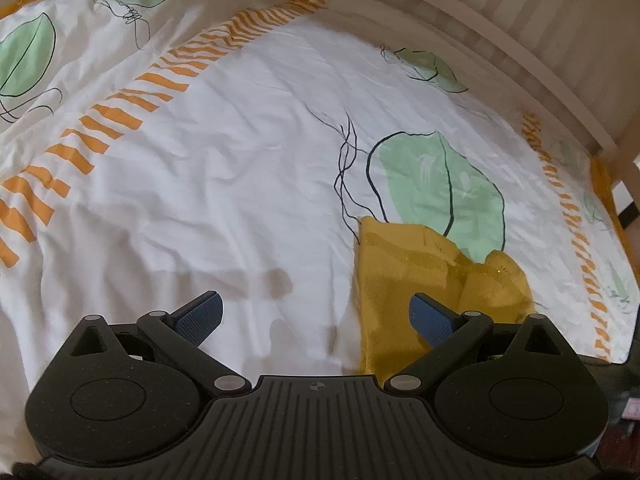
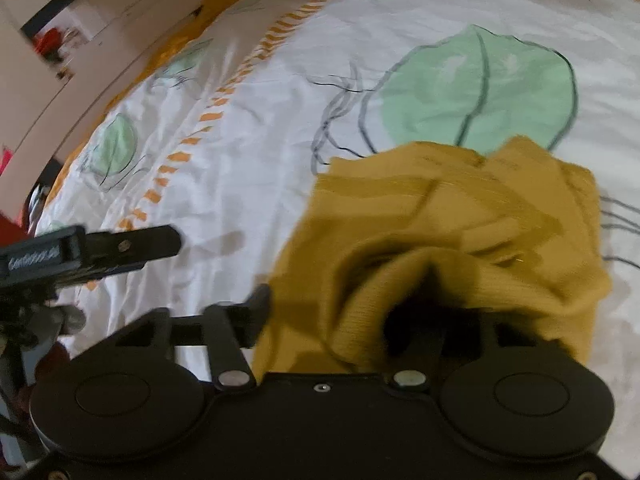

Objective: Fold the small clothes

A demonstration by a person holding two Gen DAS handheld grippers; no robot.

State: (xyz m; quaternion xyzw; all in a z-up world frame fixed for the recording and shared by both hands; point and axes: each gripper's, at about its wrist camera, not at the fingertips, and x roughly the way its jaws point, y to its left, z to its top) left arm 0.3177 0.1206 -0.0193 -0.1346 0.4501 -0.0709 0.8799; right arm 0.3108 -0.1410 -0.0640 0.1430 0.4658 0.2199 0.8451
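A small mustard-yellow knit garment (image 1: pixel 420 264) lies crumpled on the bedsheet, at the lower right of the left wrist view. My left gripper (image 1: pixel 316 304) stands open just left of it, blue pads (image 1: pixel 204 314) bare, with its right finger over the cloth's edge. In the right wrist view the garment (image 2: pixel 460 220) fills the middle and bunches up over my right gripper (image 2: pixel 344 312). Its left finger (image 2: pixel 260 300) stands clear to the side and its right finger is hidden under a fold. The jaws are wide apart and not pressing the cloth.
The bed is covered by a white sheet (image 1: pixel 220 180) printed with green leaves and orange stripe bands. A pale wooden rail (image 1: pixel 520 52) borders the far right side. The left gripper's black finger (image 2: pixel 120 248) reaches in from the left of the right wrist view.
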